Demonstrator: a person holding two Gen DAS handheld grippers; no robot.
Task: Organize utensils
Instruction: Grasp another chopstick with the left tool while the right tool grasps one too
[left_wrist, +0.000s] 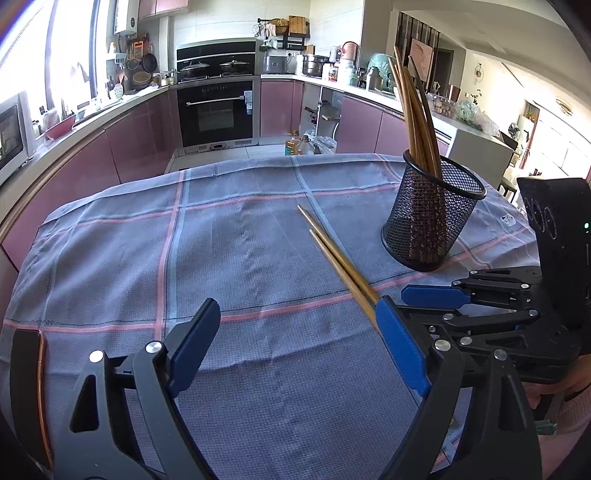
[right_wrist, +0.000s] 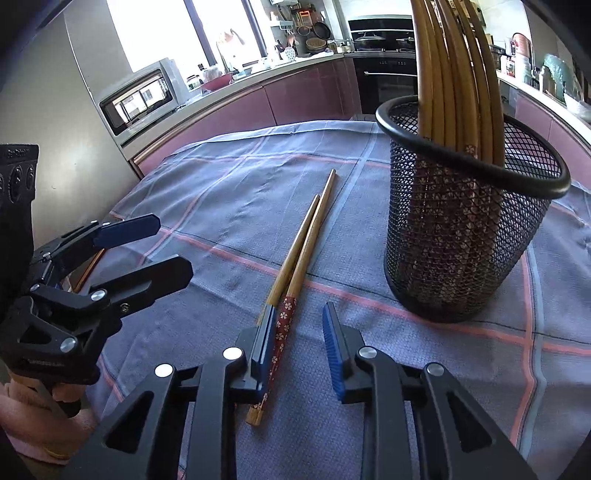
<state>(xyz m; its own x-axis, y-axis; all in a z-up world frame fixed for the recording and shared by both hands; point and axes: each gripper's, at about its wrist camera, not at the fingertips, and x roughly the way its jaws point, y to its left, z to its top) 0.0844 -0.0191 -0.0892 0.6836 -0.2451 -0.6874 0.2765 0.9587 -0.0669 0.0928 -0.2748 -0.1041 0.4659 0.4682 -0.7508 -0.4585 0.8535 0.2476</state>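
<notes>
Blue-padded right gripper (right_wrist: 299, 350) straddled two loose chopsticks (right_wrist: 295, 273), jaws apart, not yet pinching; left gripper (left_wrist: 295, 347) spread empty. Next: close, lift, drop into mesh holder (right_wrist: 469, 229).

We hold our left gripper (left_wrist: 295, 347) tilted downward with its jaws spread wide. Our right gripper (right_wrist: 299, 350) slants down too, jaws narrowed but parted, gripping nothing.
</notes>
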